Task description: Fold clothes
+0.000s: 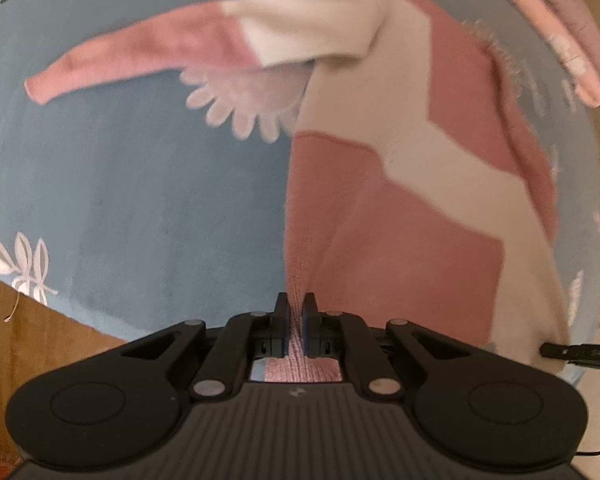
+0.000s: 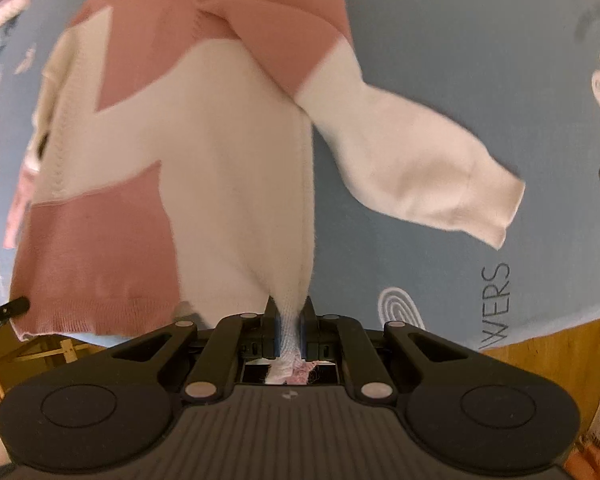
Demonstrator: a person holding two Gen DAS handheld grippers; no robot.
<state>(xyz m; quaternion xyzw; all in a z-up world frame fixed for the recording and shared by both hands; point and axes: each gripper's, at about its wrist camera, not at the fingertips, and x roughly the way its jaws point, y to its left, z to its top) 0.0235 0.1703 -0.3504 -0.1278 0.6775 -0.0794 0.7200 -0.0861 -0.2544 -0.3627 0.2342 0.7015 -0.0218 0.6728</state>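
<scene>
1. Your left gripper (image 1: 295,312) is clamped narrow on the pink hem corner of the sweater (image 1: 400,200) — knit is bunched between the pads at the bottom centre of the left wrist view, and the garment runs up the frame from there.

2. Your right gripper (image 2: 290,314) is pinched just as tight on the cream hem corner at the bottom centre of the right wrist view, with a fold of ribbing squeezed between the fingers.

3. The sweater hangs from these two corners over the blue rug (image 1: 140,180); its collar end, toward the top of each frame, looks nearest the rug, though whether it touches I cannot tell.

4. Holding both hem corners keeps the bottom edge stretched between your hands — a sensible grip if you mean to lay the body flat or carry the hem over toward the shoulders.

5. The pink-and-cream sleeve (image 1: 160,56) trails to the upper left of the left view, while the cream sleeve (image 2: 420,160) flares to the right of the right view. Both are loose, so they may land crooked and need tucking.

6. Another pink garment (image 1: 560,40) lies in the upper right of the left view, apart from the sweater; keep your fold away from it.

7. The wooden floor (image 2: 560,344) shows in the lower right of the right view, so the rug edge is close.
</scene>
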